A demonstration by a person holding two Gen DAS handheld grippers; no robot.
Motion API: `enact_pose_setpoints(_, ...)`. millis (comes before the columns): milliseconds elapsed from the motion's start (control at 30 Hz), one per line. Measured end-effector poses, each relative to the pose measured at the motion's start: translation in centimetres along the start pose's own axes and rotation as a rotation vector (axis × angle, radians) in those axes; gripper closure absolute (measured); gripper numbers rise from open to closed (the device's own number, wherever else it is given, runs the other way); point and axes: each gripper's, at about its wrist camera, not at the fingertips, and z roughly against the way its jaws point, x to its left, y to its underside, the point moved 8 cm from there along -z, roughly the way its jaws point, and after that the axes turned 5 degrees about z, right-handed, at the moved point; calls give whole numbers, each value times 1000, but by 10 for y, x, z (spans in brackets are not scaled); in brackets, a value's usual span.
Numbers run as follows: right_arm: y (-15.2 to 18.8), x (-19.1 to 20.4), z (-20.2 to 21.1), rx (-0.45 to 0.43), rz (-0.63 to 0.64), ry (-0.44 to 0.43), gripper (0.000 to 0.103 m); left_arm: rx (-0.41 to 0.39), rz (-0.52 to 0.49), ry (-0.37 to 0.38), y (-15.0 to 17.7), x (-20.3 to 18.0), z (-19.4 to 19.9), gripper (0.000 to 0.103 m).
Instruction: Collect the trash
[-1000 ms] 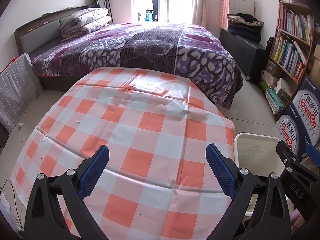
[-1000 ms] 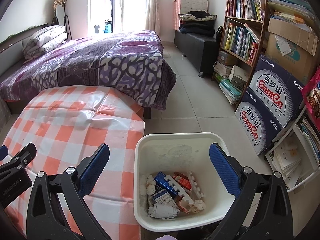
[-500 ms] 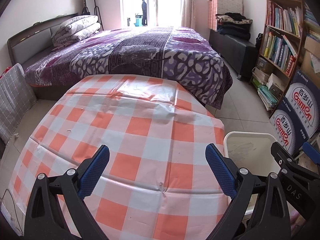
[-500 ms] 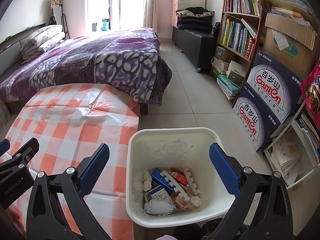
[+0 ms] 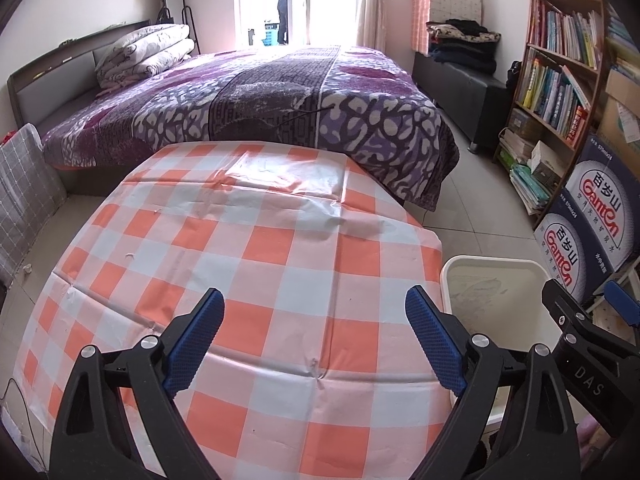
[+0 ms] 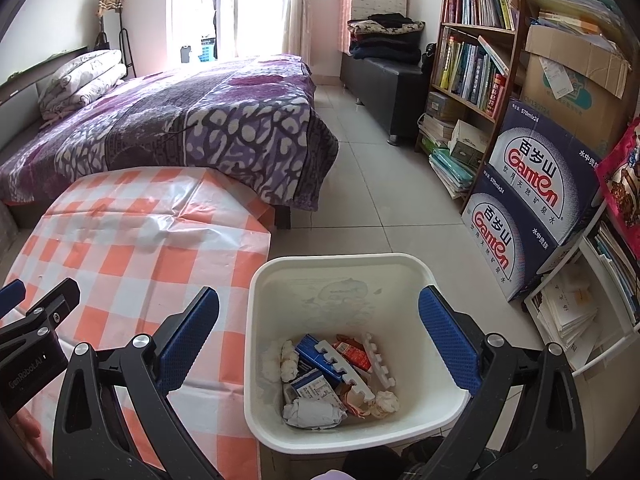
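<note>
Filling the left view, the checkered table (image 5: 280, 272) lies under the left gripper (image 5: 314, 336), jaws released. Off the table's right edge stands the white bin (image 6: 404, 268); trash (image 6: 332, 376) lies inside, beneath the right gripper (image 6: 320, 332), likewise released.

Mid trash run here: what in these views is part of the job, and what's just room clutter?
Job:
white bin
trash inside it
left claw, open
right claw, open
checked tablecloth

Clutter:
bed
bookshelf
Ganten boxes
</note>
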Motion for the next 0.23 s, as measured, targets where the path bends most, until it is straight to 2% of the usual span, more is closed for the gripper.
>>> enact_pose_setpoints(67, -1, 0, 0, 0, 2, -1, 7, 0, 2, -1, 0, 0, 1, 7)
enact_pose_setpoints(233, 0, 1, 0, 1, 0, 0, 7, 7, 7, -1, 0, 1, 0, 7)
